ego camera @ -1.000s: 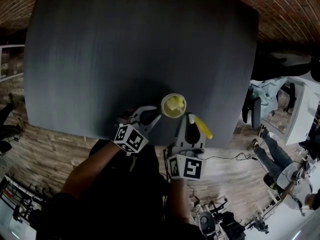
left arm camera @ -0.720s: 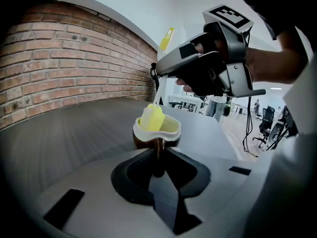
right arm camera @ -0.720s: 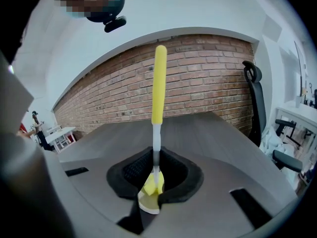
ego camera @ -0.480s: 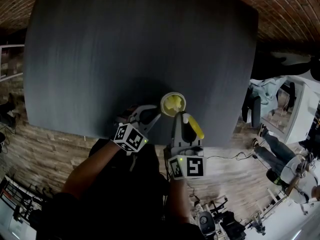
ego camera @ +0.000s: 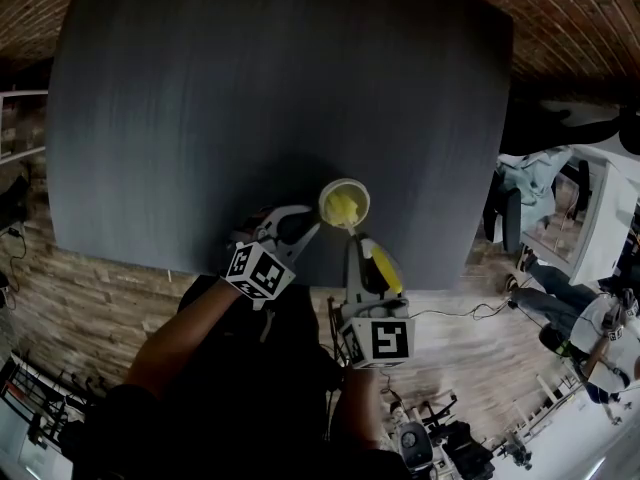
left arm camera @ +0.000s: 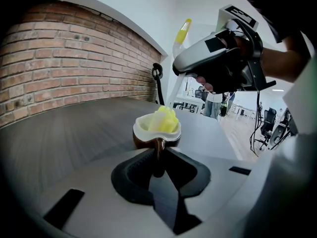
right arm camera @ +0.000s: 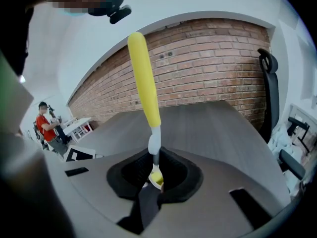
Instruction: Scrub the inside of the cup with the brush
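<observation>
Fingers (left arm camera: 134, 175) of left gripper (left arm camera: 158, 158) pinched on the thin handle of the cup (left arm camera: 148, 142), the handle caught upright in the narrow gap between the dark pads. Fingers (right arm camera: 184, 176) of right gripper (right arm camera: 154, 171) pressed onto the slim neck of the brush (right arm camera: 144, 83), just under the white collar where the long yellow handle begins. Cup: brown outside, white at rim and inside. Stands upright on the dark grey table (ego camera: 250, 98), toward 5 o'clock of the top and close to the near edge. Holds the brush's yellow sponge head (left arm camera: 163, 119), which fills the mouth and pokes up past the rim. From the head view: left gripper at the cup's 8 o'clock, right gripper at its 5 o'clock, both pointing in at it, a forearm behind each. Yellow handle tilted, leaning out over the right gripper toward 4 o'clock. Rises steeply from the jaws in the right gripper view, rounded end at 12 o'clock against the brick wall (right arm camera: 213, 58). In the left gripper view, right gripper high at 1 o'clock above and beyond the cup, the tip of the yellow handle showing over it. Print in sight: black-and-white square codes on the marker cube (ego camera: 258, 273) of the left gripper and on the marker cube (ego camera: 378, 340) of the right. Black office chair (right arm camera: 267, 83) at 3 o'clock in the right gripper view, a person in a red top (right arm camera: 47, 125) small at 9 o'clock.
</observation>
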{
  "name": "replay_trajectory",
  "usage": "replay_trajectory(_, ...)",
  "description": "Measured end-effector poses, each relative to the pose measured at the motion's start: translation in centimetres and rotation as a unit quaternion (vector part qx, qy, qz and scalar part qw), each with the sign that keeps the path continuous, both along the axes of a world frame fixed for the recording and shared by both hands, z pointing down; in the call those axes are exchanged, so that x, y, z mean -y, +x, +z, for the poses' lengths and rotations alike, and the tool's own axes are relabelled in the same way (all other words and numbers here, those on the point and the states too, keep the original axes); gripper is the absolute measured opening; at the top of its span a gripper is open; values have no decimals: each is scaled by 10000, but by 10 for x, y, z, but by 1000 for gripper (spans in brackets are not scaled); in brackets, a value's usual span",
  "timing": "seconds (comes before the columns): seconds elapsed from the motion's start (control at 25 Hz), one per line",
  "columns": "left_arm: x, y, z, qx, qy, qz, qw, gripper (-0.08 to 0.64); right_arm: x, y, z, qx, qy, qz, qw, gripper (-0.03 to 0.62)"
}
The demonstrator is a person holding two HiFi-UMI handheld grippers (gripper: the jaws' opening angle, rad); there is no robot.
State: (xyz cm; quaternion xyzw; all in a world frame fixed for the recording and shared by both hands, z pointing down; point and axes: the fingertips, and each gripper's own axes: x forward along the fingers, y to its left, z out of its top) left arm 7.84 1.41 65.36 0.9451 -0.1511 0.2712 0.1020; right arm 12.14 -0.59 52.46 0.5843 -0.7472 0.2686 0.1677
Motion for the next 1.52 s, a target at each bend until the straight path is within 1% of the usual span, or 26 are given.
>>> replay_trajectory(0.16,1,1,1,-13,-12,-25,10000,84,-9,4,6,-538,-247,-163,9981,56)
replay_trajectory(0.4,1,2,0,-33,-28,-84,10000,84,-13,19,7,-948,-456,-99,9944,55)
replay_trajectory(0.52,1,3,0,-26,-23,-89,10000,84,-14,25,7,-1155,-421,-67,9924,55)
replay_trajectory(0.72,2,2,0,-21,-34,-98,9999,84,-6,24,5,-1341,-106,-16,9909,55)
replay_trajectory(0.92,0,5,0,-21,-27,-84,10000,84,3,29,2,-1326,219,102,9909,55)
replay_trajectory(1.08,0,4,1,-32,-31,-84,10000,84,13,25,-1,-1155,417,214,9922,55)
replay_trajectory(1.16,0,2,0,-41,-38,-81,10000,84,15,22,-1,-1086,488,159,9928,55)
replay_trajectory(1.36,0,0,1,-49,-36,-67,10000,84,21,18,0,-634,629,336,9954,54)
replay_trajectory(1.52,-1,1,1,-53,-30,-61,10000,84,22,14,-1,-429,704,362,9959,52)
